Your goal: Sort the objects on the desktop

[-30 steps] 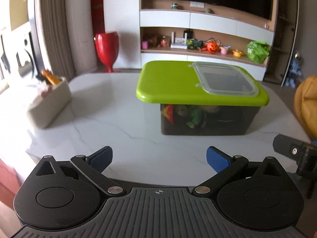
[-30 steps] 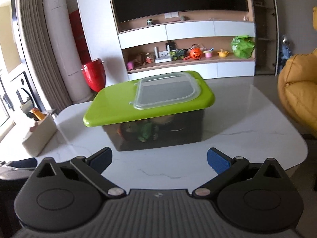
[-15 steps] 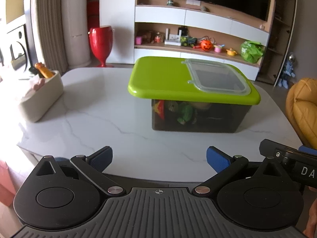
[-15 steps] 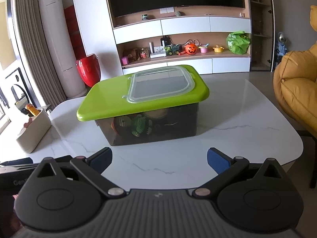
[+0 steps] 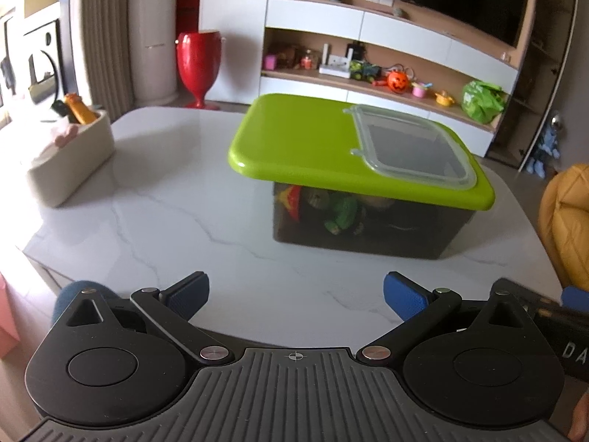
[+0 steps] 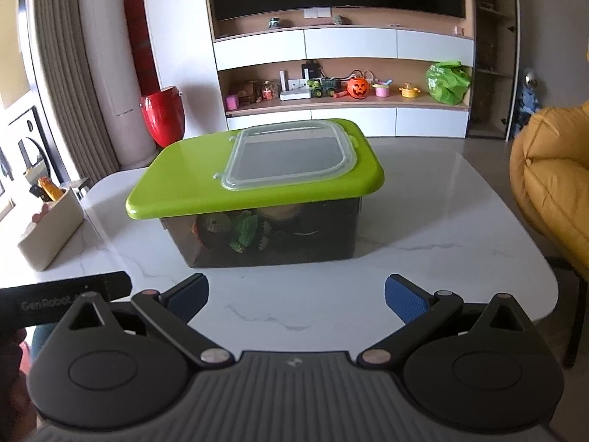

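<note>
Left wrist view: we note the left gripper (image 5: pixel 296 294) with its blue pads spread wide and nothing between them, hovering over the near edge of the white marble table (image 5: pixel 147 221). A dark translucent storage box (image 5: pixel 368 226) stands mid-table, well apart from the gripper, closed by a lime-green lid (image 5: pixel 302 140) with a clear inset hatch (image 5: pixel 412 147). Toys show through its wall, among them a green plush (image 5: pixel 342 213). A cream holder (image 5: pixel 70 158) sits at the table's left edge with an orange item (image 5: pixel 79 108) standing in it. The right gripper's body shows at the lower right.

Right wrist view: we record the right gripper (image 6: pixel 296 294) likewise fully spread and empty, above the near table edge (image 6: pixel 478 258). The box (image 6: pixel 276 239) sits ahead of it, lid (image 6: pixel 191 184) on, hatch (image 6: pixel 291 158) shut. The cream holder (image 6: pixel 51 232) stands far left. A yellow chair (image 6: pixel 552 184) stands beside the table on the right.
</note>
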